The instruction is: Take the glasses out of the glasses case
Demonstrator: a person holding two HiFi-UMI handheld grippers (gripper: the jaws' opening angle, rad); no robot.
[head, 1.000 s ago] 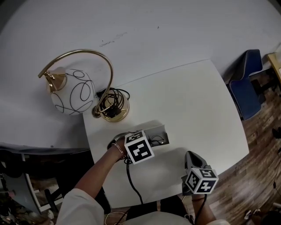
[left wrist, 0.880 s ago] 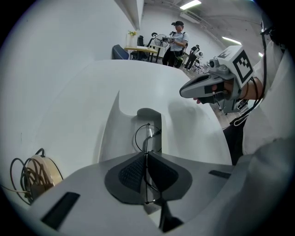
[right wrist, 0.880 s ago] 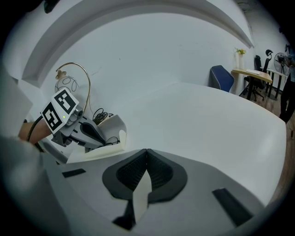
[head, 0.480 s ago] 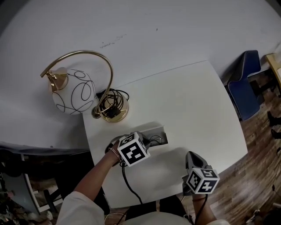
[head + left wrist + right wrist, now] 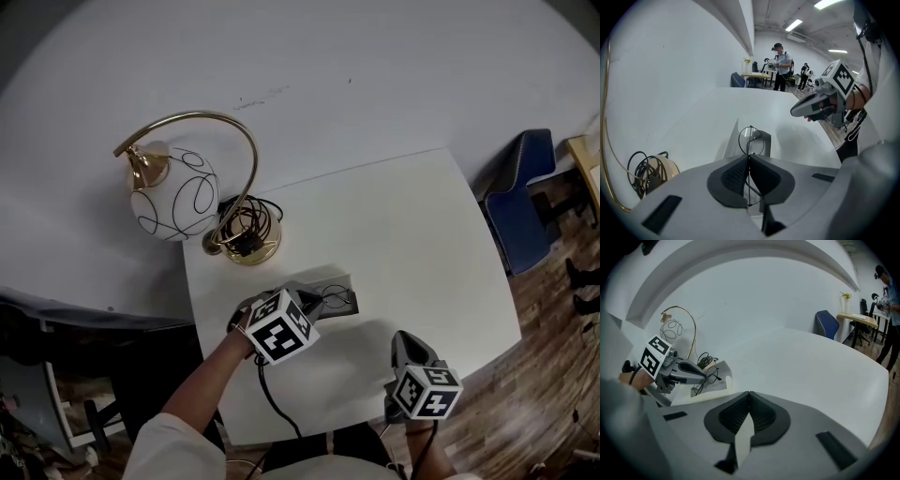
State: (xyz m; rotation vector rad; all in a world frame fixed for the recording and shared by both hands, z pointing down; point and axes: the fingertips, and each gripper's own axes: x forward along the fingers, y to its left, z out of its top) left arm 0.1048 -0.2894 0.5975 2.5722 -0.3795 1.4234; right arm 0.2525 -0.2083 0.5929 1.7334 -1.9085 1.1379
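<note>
The grey glasses case (image 5: 329, 281) lies open on the white table (image 5: 412, 234), just ahead of my left gripper (image 5: 314, 306). That gripper is shut on the thin black wire frame of the glasses (image 5: 750, 140). One round lens stands upright just past the fingertips, over the case (image 5: 765, 139). In the right gripper view the glasses (image 5: 709, 375) hang from the left gripper (image 5: 696, 372) a little above the case (image 5: 721, 381). My right gripper (image 5: 405, 341) rests near the table's front edge, to the right. It is shut (image 5: 749, 398) with nothing between its pads.
A brass arc lamp with a white patterned globe (image 5: 174, 193) stands at the table's back left, its coiled cord on the round base (image 5: 246, 240). A blue chair (image 5: 525, 187) is off the right side. People stand far off by a desk (image 5: 780, 65).
My left gripper has closed on the glasses, tipped and risen slightly, lifting them out of the case. The right gripper has stayed where it was.
</note>
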